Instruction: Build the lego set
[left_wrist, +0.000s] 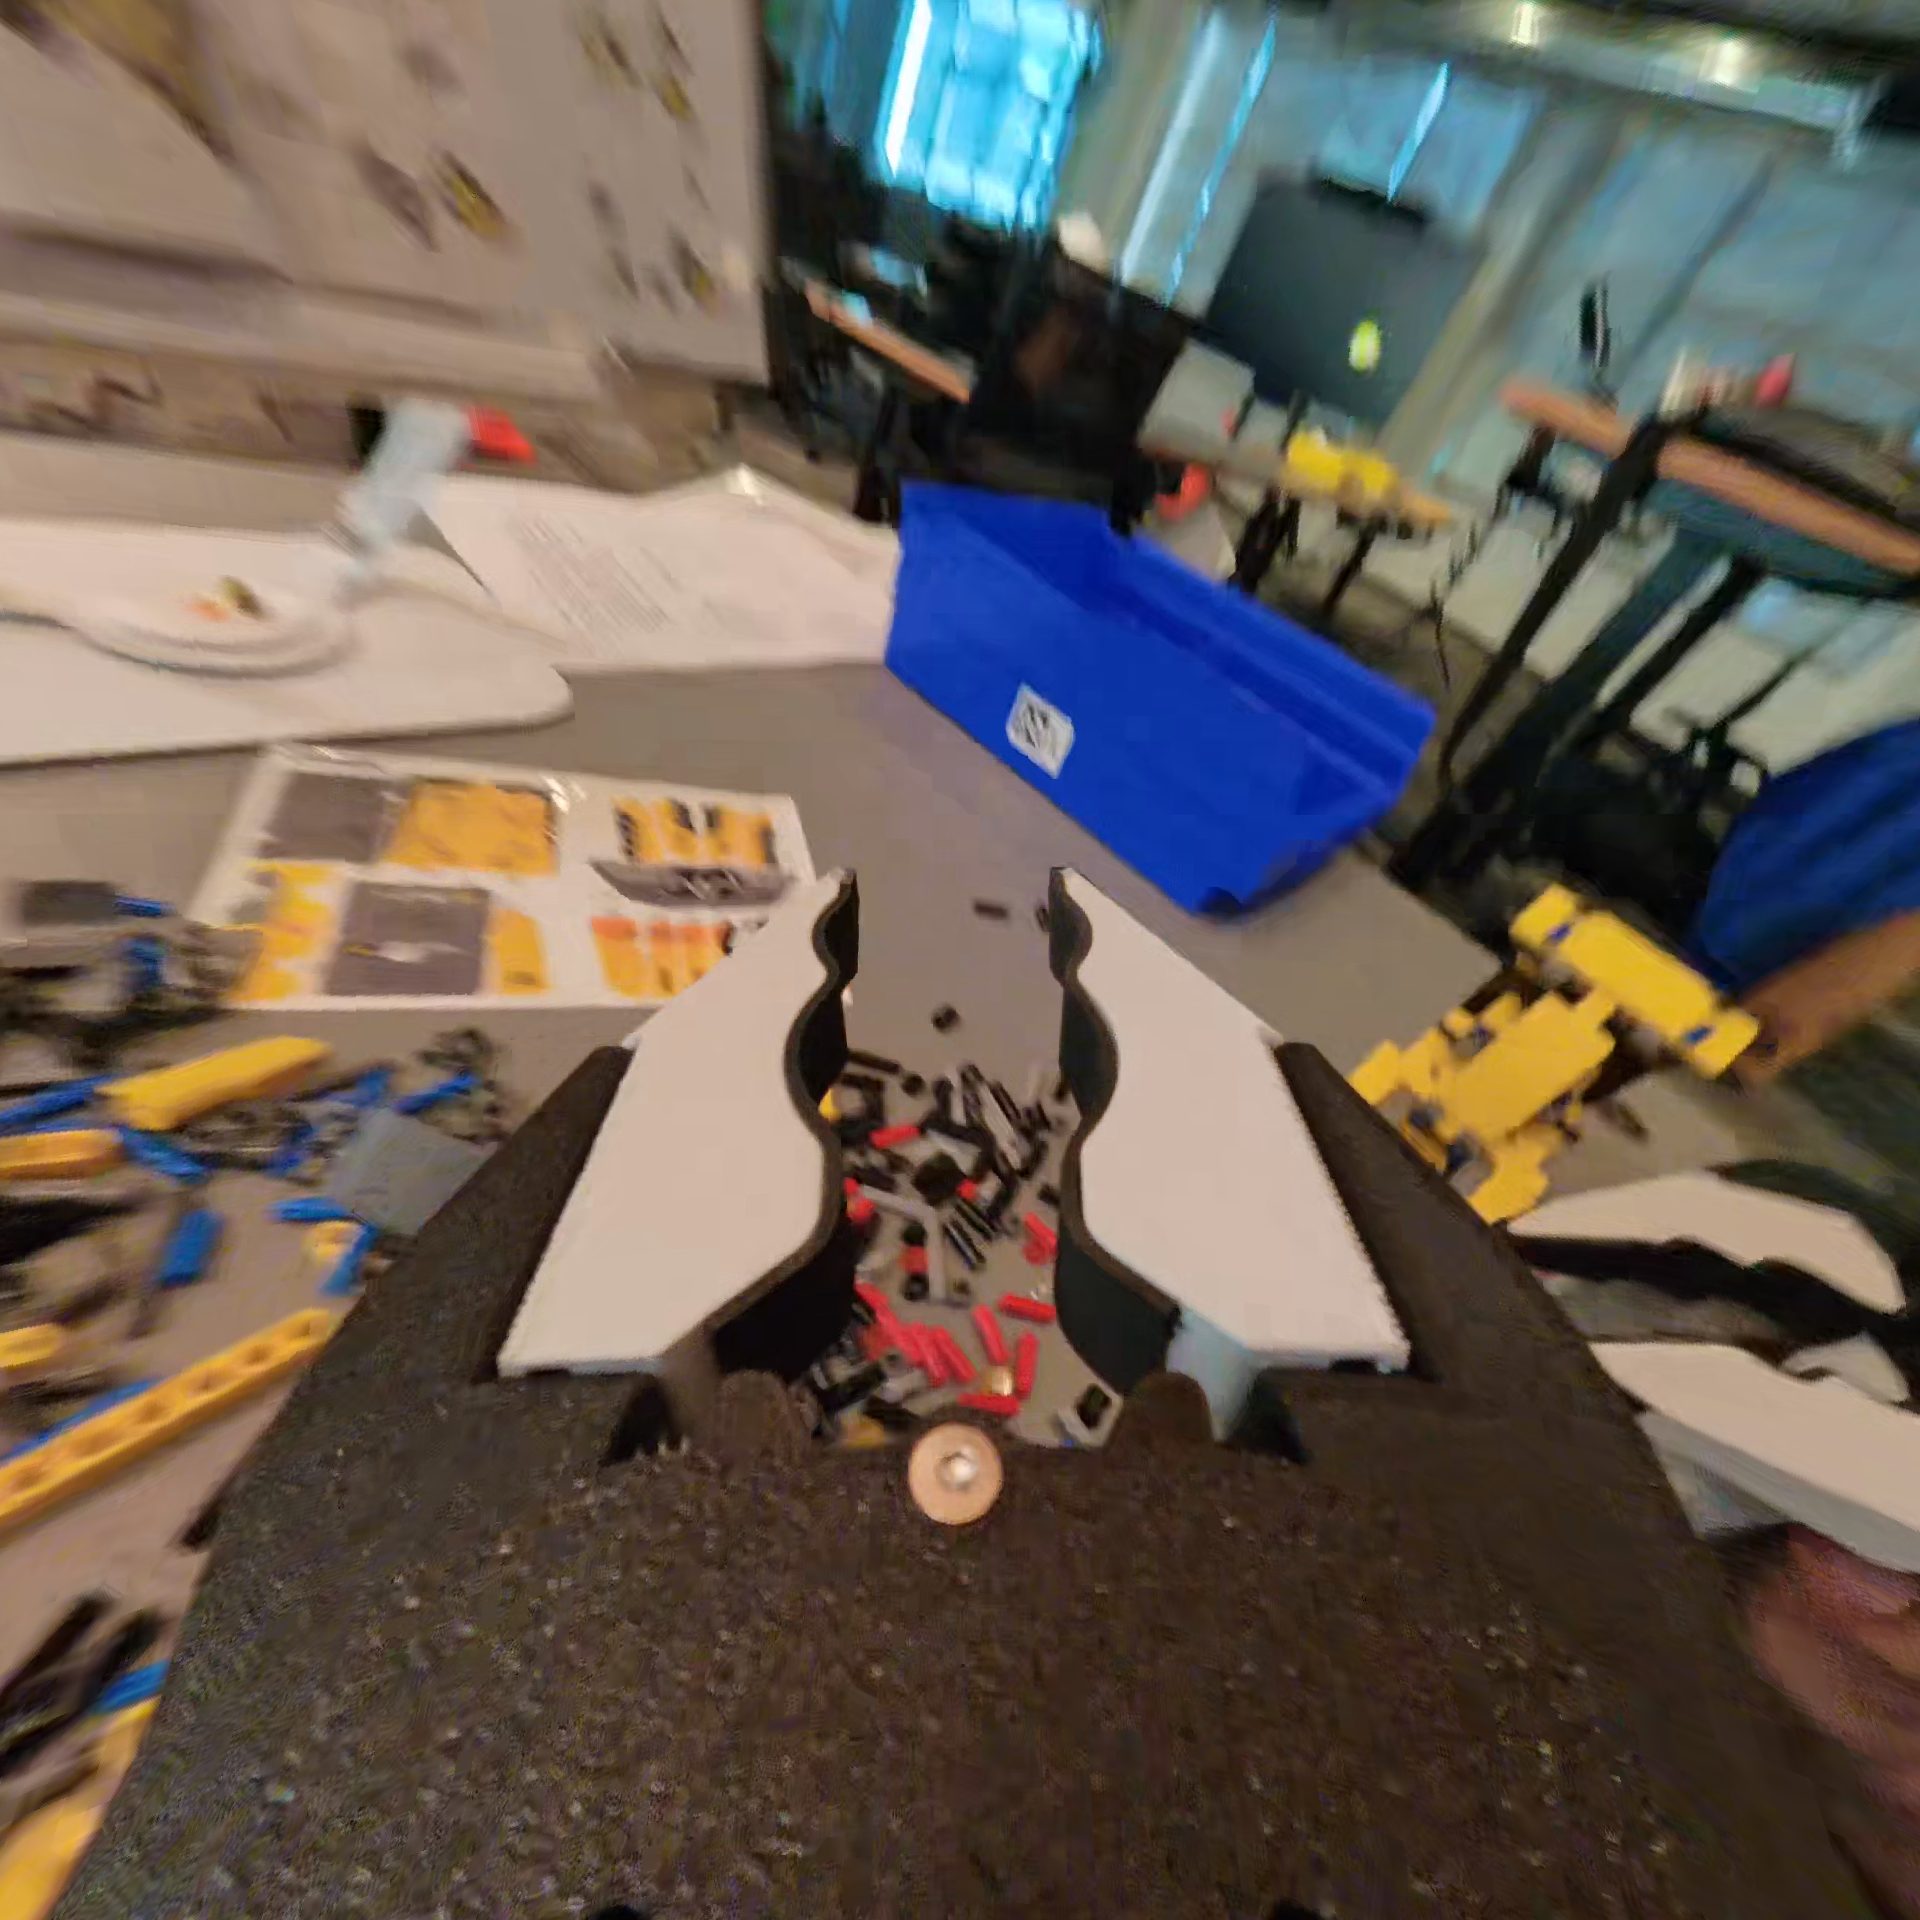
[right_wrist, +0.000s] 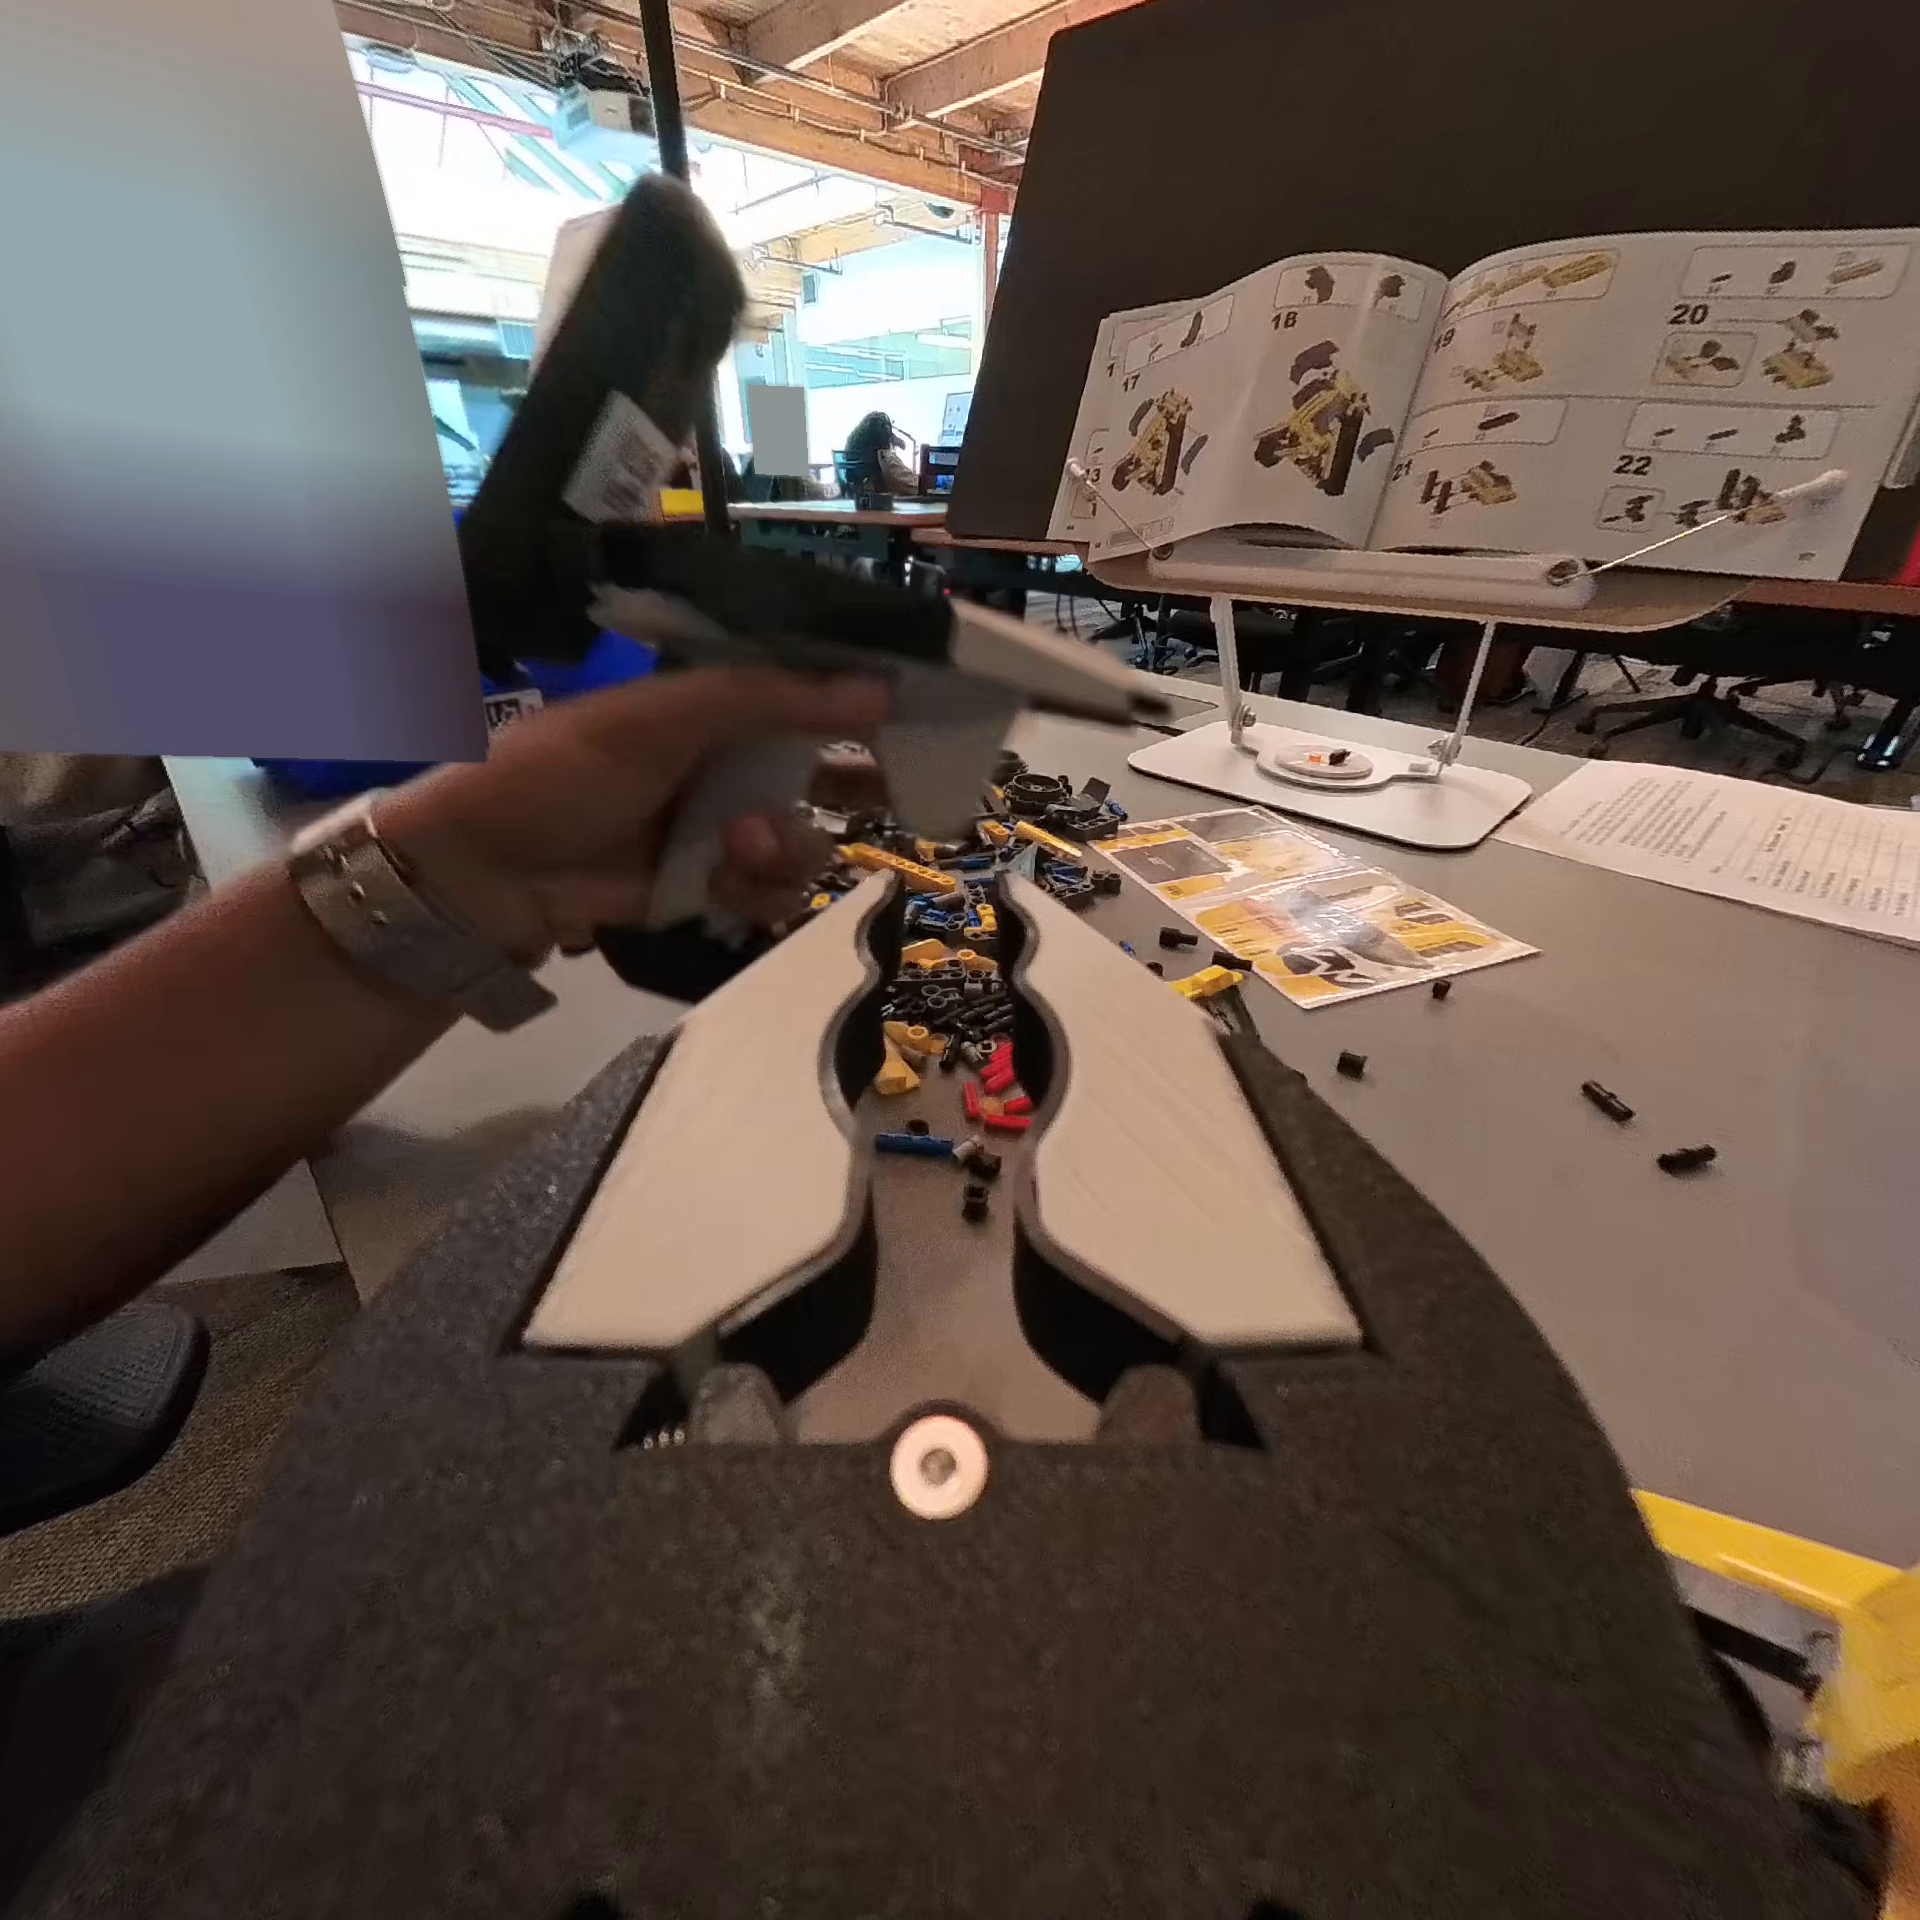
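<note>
Grey desk (right_wrist: 1558, 1195) under both grippers, strewn with small building-toy parts. The left gripper (left_wrist: 954, 894) hangs over the desk with its white fingers (left_wrist: 717, 1143) spread moderately wide and nothing between them; below the gap lies a heap of small black and red pins (left_wrist: 940, 1226). To its left sit yellow beams (left_wrist: 166, 1397) and blue pieces, blurred. Beyond the tips lies a printed sheet (left_wrist: 499, 894) with yellow and grey panels, and farther off to the right a blue bin (left_wrist: 1132, 686) stands on the desk. At the right, a half-built yellow model (left_wrist: 1538, 1039) rests near the desk's edge.

The right gripper (right_wrist: 948, 883) is held low, its fingers a narrow gap apart and empty, with the same pile of pins and yellow bits (right_wrist: 956, 1039) seen between them. A few black pins (right_wrist: 1605, 1101) lie scattered apart to the right. A hand (right_wrist: 623, 821) with a wrist strap holds the other gripper at the left of that view, just beyond the right gripper's tips and above the pile. On the far side an open instruction booklet (right_wrist: 1455, 395) rests on a white stand (right_wrist: 1340, 779), with a sheet of paper (right_wrist: 1745, 842) lying to its right.
</note>
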